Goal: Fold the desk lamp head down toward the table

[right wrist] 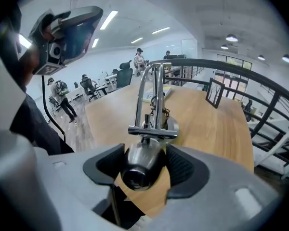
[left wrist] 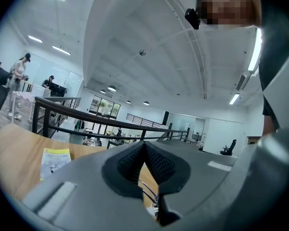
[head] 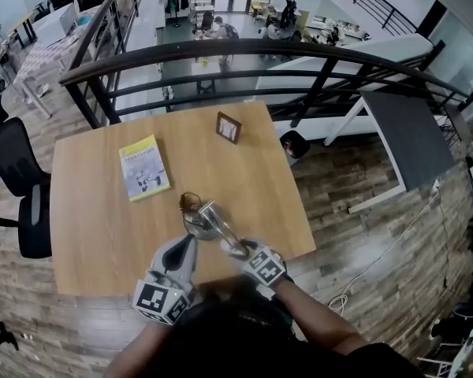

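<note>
Nearby on table (head: 94,235): booklet (head: 144,168), picture frame (head: 229,127), both well clear. Right gripper (right wrist: 144,165) clamps lamp head (right wrist: 137,173); left gripper (left wrist: 144,154) jaws together, empty.

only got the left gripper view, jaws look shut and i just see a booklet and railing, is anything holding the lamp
Observer: Yes, the right gripper view shows the right gripper shut on the chrome lamp head.
Operator: where's my left one relative to it
Observer: In the head view the left gripper sits just left of the lamp, near the front edge of the table.
Operator: anything behind the lamp
Observer: A small picture frame stands at the far edge.
</note>
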`<act>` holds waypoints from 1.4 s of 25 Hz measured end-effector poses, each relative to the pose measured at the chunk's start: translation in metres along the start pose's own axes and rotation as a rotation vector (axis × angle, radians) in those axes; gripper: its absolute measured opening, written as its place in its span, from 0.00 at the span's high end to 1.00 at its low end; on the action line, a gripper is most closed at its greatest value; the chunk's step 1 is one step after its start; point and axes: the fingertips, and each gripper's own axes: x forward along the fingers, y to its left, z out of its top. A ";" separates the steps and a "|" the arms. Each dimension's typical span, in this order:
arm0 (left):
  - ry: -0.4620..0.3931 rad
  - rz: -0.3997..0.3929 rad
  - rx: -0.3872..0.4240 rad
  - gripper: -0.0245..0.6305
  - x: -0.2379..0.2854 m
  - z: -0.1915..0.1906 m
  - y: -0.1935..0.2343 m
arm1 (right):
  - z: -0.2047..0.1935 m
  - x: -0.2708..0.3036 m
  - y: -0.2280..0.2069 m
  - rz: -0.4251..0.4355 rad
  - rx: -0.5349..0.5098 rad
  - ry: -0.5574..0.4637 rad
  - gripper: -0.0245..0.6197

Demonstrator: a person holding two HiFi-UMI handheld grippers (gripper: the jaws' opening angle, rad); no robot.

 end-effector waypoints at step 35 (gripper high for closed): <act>0.015 0.088 0.008 0.96 -0.049 -0.011 0.032 | -0.003 0.070 -0.015 -0.044 -0.038 0.068 0.55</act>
